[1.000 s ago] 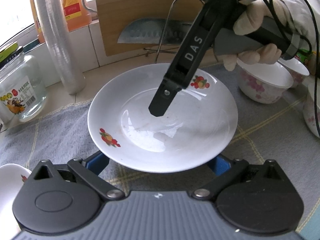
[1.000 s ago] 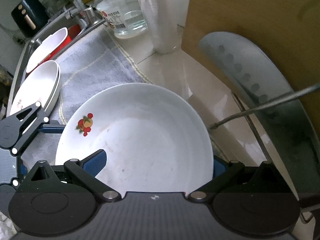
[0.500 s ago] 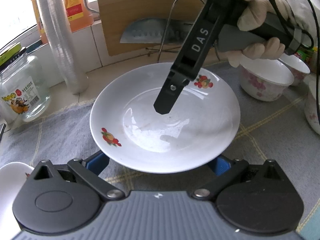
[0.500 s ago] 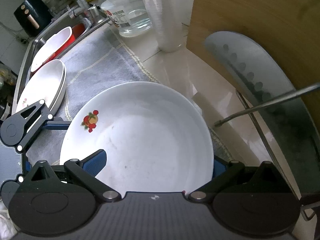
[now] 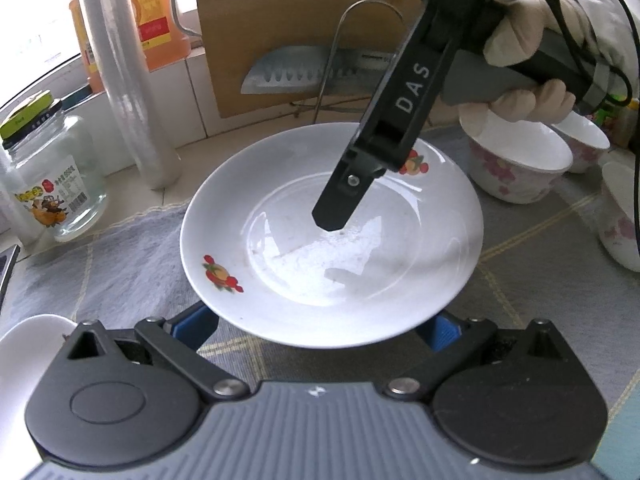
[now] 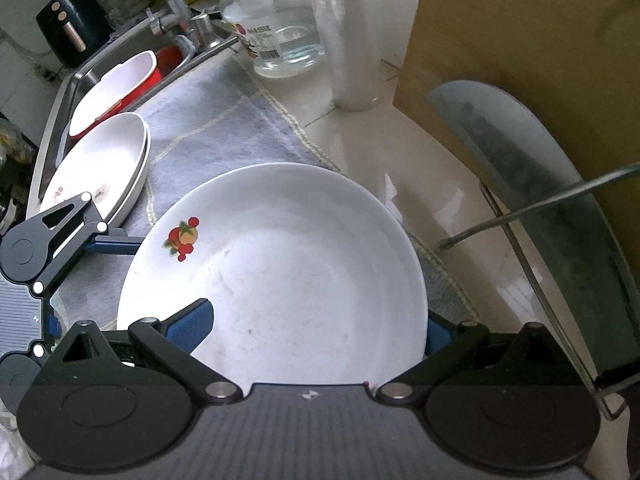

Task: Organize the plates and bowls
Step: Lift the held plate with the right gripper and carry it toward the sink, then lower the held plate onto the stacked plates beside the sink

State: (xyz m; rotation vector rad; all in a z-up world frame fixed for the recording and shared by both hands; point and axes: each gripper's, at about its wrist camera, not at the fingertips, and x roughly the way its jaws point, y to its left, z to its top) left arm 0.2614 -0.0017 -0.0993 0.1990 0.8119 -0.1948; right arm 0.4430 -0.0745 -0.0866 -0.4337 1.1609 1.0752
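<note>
A white plate (image 5: 400, 280) with fruit decals hangs just above the grey cloth (image 5: 100, 272). My right gripper (image 6: 312, 328) is shut on the plate (image 6: 300, 260) at its near rim: the left pad lies on top of it and the right finger goes under it. In the left wrist view its upper finger (image 5: 400, 100) slants down onto the plate's middle, held by a gloved hand (image 5: 528, 56). My left gripper (image 5: 320, 320) is open, its blue pads partly hidden beneath the plate's near edge. It also shows in the right wrist view, left gripper (image 6: 84, 280), at the plate's left side.
Stacked white plates (image 6: 100, 168) lie left on the cloth, beside a sink (image 6: 68, 84) holding a white dish. A glass jar (image 5: 52, 184), a sleeve of cups (image 5: 128, 80), a cutting board (image 5: 288, 20) and a cleaver (image 5: 312, 68) line the back. Floral bowls (image 5: 516, 160) stand right.
Both grippers and the plate have shifted together toward the stacked plates and the sink, which now look larger in the right wrist view. The grip on the plate is unchanged.
</note>
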